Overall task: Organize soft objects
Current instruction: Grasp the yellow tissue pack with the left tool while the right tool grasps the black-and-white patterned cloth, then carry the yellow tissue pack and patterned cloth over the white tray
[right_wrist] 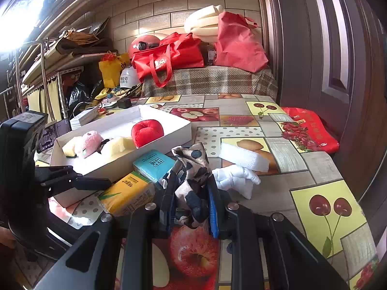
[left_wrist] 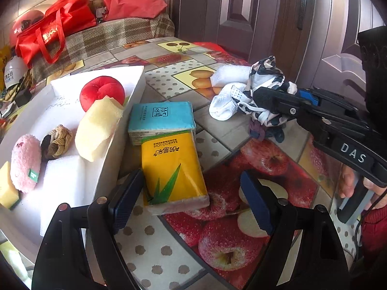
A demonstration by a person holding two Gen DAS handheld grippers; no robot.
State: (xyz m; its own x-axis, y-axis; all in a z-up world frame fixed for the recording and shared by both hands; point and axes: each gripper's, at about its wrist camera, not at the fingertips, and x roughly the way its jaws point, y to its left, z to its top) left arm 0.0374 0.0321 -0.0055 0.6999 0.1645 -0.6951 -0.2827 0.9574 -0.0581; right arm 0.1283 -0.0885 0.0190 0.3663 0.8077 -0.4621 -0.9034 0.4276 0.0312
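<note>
A black-and-white spotted cloth (right_wrist: 191,159) is bunched between the pads of my right gripper (right_wrist: 192,181), which is shut on it just above the table. From the left wrist view the same cloth (left_wrist: 266,72) hangs from the right gripper (left_wrist: 263,96). A white sock (left_wrist: 225,106) lies against it. My left gripper (left_wrist: 191,176) is open and straddles the near end of a yellow tissue pack (left_wrist: 171,166); its pads stand clear of the pack's sides. A blue tissue pack (left_wrist: 162,116) lies just beyond. The white box (left_wrist: 121,130) to the left holds a red plush (left_wrist: 101,91), a pale foam piece (left_wrist: 96,130), a braided hair tie (left_wrist: 56,140) and a pink plush (left_wrist: 25,162).
A white sponge block (right_wrist: 244,157) lies on the fruit-print tablecloth (right_wrist: 321,169) past the sock. Small dark items (left_wrist: 258,130) lie under the held cloth. Red bags (right_wrist: 169,58) pile up at the far end. A dark door (right_wrist: 326,48) borders the table's right side.
</note>
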